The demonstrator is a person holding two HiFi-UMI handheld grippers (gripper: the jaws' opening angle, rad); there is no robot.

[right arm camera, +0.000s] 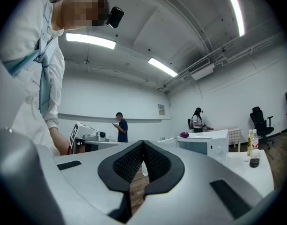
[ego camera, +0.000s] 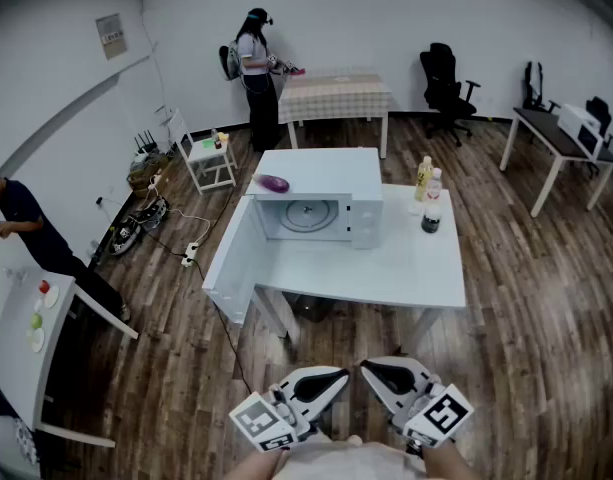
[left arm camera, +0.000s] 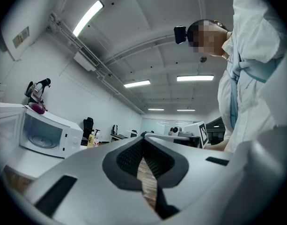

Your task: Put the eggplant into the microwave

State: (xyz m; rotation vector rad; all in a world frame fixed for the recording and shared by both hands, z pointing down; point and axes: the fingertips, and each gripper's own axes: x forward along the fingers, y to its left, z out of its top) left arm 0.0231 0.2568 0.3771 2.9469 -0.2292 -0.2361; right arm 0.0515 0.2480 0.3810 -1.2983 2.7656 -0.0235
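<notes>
atop the microwave sits eggplant, turntable clear in left gripper view; both grippers' fingers pressed together.

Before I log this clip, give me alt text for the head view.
A white microwave stands on a white table with its door swung open and a purple eggplant lying on its top. The left gripper and right gripper, both shut and empty, are held low in the foreground, short of the table.

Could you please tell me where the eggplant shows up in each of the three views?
Head view: eggplant upper centre, on top of the microwave.
Left gripper view: eggplant far left, on it.
Right gripper view: eggplant right of centre, on it.
Shared landmark: the microwave.
</notes>
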